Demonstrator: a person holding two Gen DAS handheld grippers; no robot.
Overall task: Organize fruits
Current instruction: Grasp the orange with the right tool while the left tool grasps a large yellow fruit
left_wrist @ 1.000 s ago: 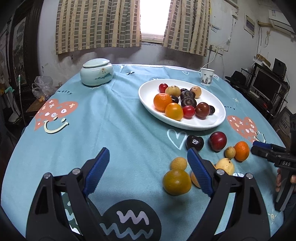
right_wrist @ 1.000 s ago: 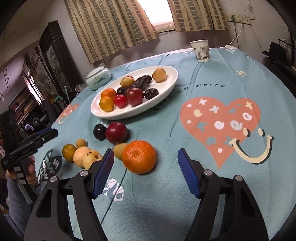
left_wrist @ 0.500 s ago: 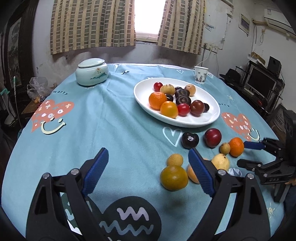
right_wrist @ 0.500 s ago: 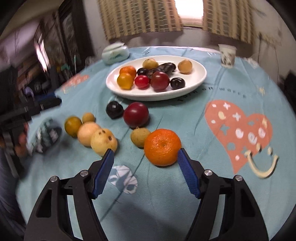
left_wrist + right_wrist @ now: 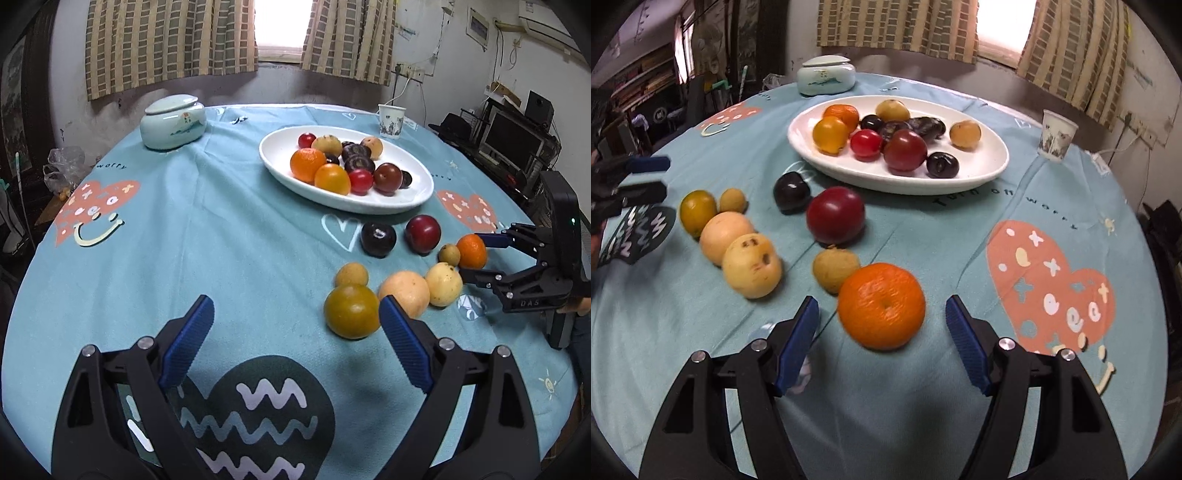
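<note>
**Tongs Wide Apart Around the Orange**

The right tongs point(image 5: 882, 345) were spread wide, and the orange point(image 5: 881, 305) sat on the surface point(image 5: 960, 243) just in front of the gap between the two blue pads. The pads were not touching it. In the left view the right tongs point(image 5: 476, 254) showed from the side, with one blue pad on each side of the orange point(image 5: 471, 251).

The left tongs point(image 5: 295, 341) were spread wide too and held nothing. A green-yellow fruit point(image 5: 351, 311) lay just beside the right-hand pad.

More fruit lay loose on the blue cloth near the orange: a small tan fruit point(image 5: 835, 269) touching it, a big red plum point(image 5: 835, 215), a dark plum point(image 5: 791, 191), a pale yellow fruit point(image 5: 752, 266), a peach-colored fruit point(image 5: 726, 236) and a little round tan fruit point(image 5: 731, 199).

The white plate point(image 5: 982, 166) stood behind them, with many fruits already in it. A pale green jar with a lid point(image 5: 826, 75) and a paper cup point(image 5: 1056, 135) stood farther back.
</note>
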